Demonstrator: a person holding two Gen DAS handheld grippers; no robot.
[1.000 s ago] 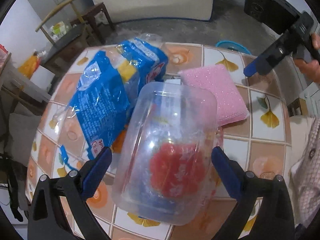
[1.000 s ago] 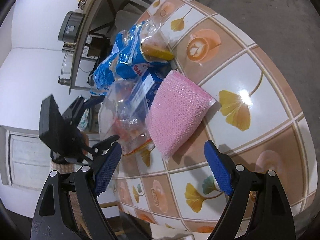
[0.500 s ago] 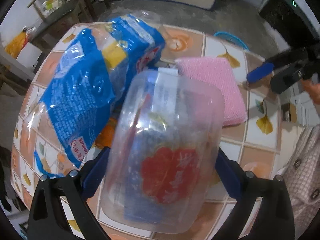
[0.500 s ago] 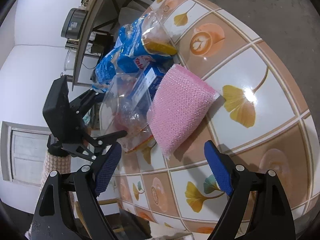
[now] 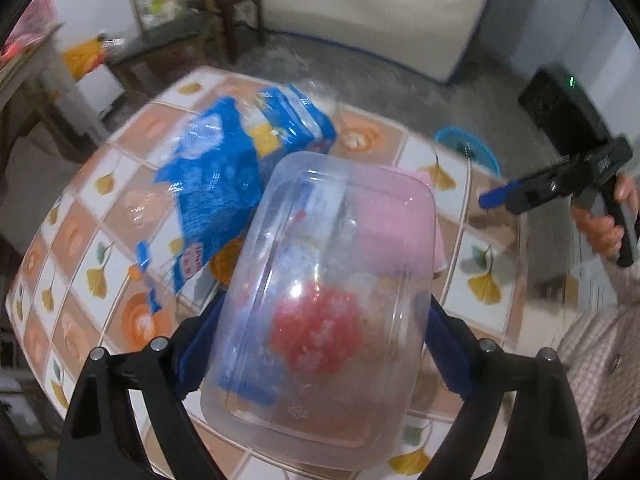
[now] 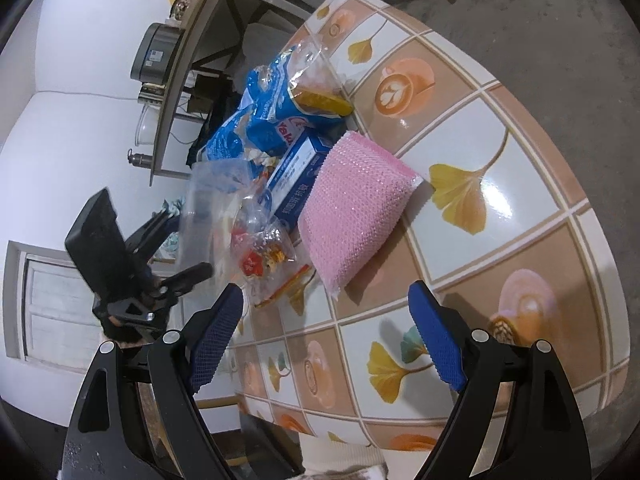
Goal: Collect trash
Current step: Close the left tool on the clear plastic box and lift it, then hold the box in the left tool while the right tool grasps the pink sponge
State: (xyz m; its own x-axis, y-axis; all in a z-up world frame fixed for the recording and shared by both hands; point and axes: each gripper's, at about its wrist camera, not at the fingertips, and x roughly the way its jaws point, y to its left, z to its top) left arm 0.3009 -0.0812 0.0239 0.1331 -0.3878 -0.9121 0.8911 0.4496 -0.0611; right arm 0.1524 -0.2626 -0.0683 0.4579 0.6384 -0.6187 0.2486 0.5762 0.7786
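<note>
**Left fingers clamp clear tub over the trash pile; right fingers wide and empty**

Left gripper [image 5: 320,344]: blue pads sit against both long sides of a clear plastic tub [image 5: 328,300], and they have just been closing in on it. Tub is rectangular with rounded corners, thin and glossy, base facing the camera, tilted over the pile. Stuff beneath shows through its wall, blurred.

Right gripper [image 6: 324,344]: fingers spread wide, nothing between them, hovering over bare tile near the worktop edge. Pads have a fine mesh texture.

Trash sits clustered mid-worktop, pieces touching or overlapping:
- blue crinkly plastic bag [image 6: 272,120], shiny film, yellow item inside its clear end
- blue-and-white carton [image 6: 296,176], flat rectangular box, lying against the bag
- pink scrub pad [image 6: 352,208], bumpy glittery weave, rectangular, leaning on the carton
- clear crumpled wrapper [image 6: 260,256] with red print, just beside the pad's lower end

Worktop [image 6: 500,208]: glossy patterned cover, orange and white squares with ginkgo leaves and coffee cups, curved edge. In the right view the near and right portions are bare, giving open room between the pad and the edge. The far side behind the bag is tight; a grey table frame [image 6: 192,60] stands close there. Concrete floor [image 6: 560,20] beyond the edge. In the left view a blue basin [image 5: 468,148] sits on the floor past the worktop.
</note>
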